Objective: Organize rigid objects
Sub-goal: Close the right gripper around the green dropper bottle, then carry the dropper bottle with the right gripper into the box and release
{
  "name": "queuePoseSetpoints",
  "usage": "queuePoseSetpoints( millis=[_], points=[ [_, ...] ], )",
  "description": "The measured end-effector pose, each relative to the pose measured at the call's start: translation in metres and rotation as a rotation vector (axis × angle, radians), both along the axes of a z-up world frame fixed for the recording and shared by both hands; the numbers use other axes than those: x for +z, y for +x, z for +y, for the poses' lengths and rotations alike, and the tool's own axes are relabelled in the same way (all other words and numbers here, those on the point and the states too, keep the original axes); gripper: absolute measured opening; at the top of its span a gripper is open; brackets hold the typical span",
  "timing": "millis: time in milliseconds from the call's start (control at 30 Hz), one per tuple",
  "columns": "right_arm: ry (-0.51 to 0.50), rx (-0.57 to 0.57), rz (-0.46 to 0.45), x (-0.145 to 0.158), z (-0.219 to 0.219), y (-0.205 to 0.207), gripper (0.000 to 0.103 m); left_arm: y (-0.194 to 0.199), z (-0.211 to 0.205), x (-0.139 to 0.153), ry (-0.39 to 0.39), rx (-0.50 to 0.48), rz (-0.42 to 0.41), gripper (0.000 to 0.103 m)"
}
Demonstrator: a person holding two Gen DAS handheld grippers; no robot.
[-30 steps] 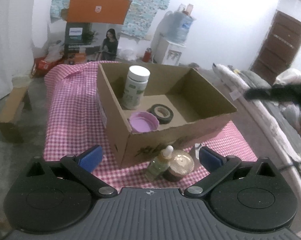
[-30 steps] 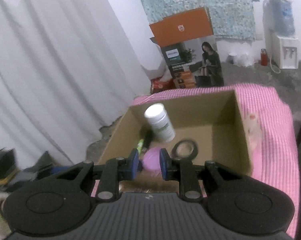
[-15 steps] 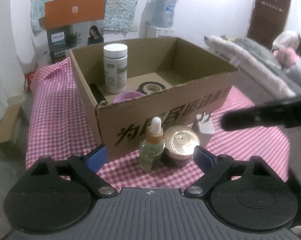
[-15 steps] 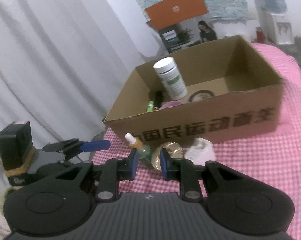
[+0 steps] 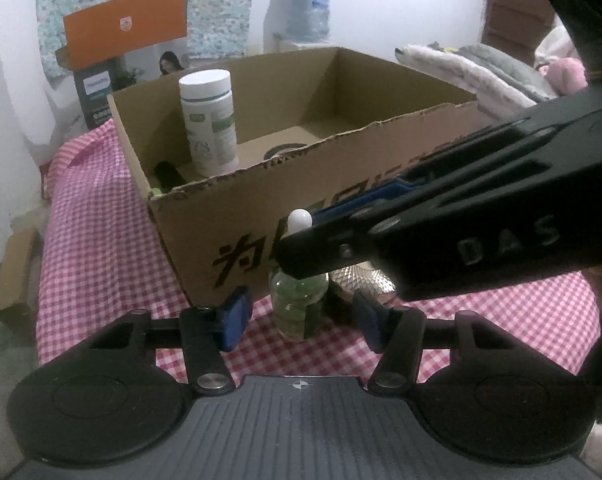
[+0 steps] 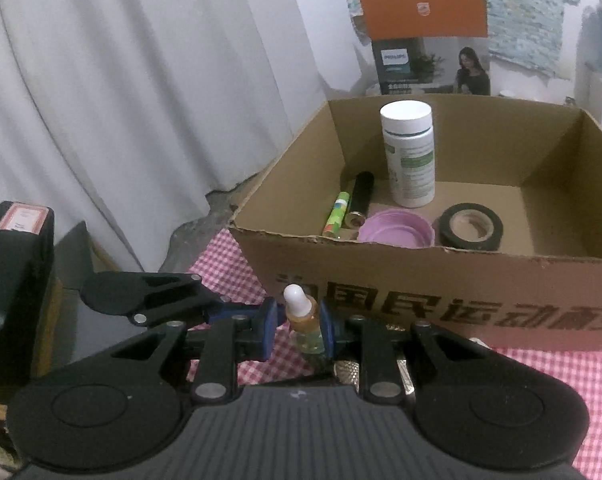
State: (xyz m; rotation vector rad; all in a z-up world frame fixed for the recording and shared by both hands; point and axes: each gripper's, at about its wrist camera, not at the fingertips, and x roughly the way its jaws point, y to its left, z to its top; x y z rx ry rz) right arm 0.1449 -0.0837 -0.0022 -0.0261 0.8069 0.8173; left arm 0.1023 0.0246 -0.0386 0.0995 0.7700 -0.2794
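A small dropper bottle (image 5: 299, 308) with a white tip and green liquid stands on the checked cloth in front of a cardboard box (image 5: 237, 232). My right gripper (image 6: 299, 330) is shut on the bottle (image 6: 305, 326), its pads on either side of the neck. It crosses the left wrist view from the right (image 5: 441, 236). My left gripper (image 5: 301, 318) is open, its pads flanking the bottle's base without touching. A gold-lidded jar (image 5: 361, 284) stands just right of the bottle.
The box (image 6: 441, 288) holds a white pill bottle (image 6: 409, 160), a purple lid (image 6: 395, 234), a black tape roll (image 6: 471, 226), a black tube (image 6: 361, 198) and a green pen (image 6: 335, 214). The pink checked cloth (image 5: 93, 208) covers the table. A white curtain (image 6: 121, 100) hangs left.
Both grippers moved down and in toward the dropper bottle. The right gripper came around the bottle and closed on it. The left gripper's pads narrowed around its base.
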Motion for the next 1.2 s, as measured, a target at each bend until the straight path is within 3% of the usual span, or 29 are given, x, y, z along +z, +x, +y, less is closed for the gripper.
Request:
queuePoseSetpoints(
  millis=[100,300,867,1200],
  points=[
    [-0.02,-0.001,-0.001,-0.004,0.005,0.003,0.025,0.001,-0.002,-0.003,0.009,-0.004,0.002,0.053],
    [-0.01,-0.005,0.008,-0.008,0.008,0.009,0.024,0.003,-0.001,-0.006,-0.001,0.009,0.007,0.031],
    [0.022,-0.015,0.049,-0.007,0.002,0.006,0.024,0.007,-0.006,-0.004,0.021,-0.001,0.056,0.031],
    [0.068,-0.009,0.052,0.005,-0.002,0.003,0.024,-0.002,-0.007,0.011,0.037,0.023,0.033,0.031]
  ],
)
